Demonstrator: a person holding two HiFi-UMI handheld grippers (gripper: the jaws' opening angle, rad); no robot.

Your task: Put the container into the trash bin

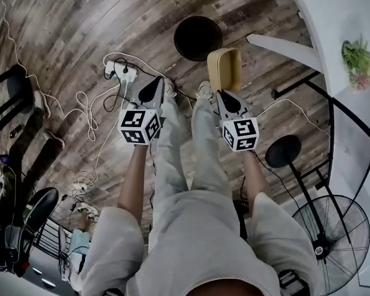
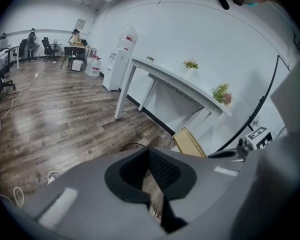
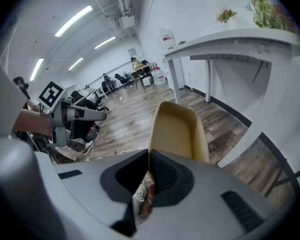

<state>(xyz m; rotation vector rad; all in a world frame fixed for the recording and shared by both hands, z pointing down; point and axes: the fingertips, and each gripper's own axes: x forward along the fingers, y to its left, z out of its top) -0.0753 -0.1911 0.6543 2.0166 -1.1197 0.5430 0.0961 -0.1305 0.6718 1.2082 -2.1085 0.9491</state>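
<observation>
Tan container (image 1: 225, 68) is pinched at its near rim by right gripper (image 1: 222, 95), best released only once above trash bin (image 1: 197, 37) ahead-left; left gripper (image 1: 155, 89) pressed together, empty.

Tan oblong container (image 1: 225, 66), rim clamped in right tongs (image 1: 222, 94), likely black bin (image 1: 198, 37) nearby
</observation>
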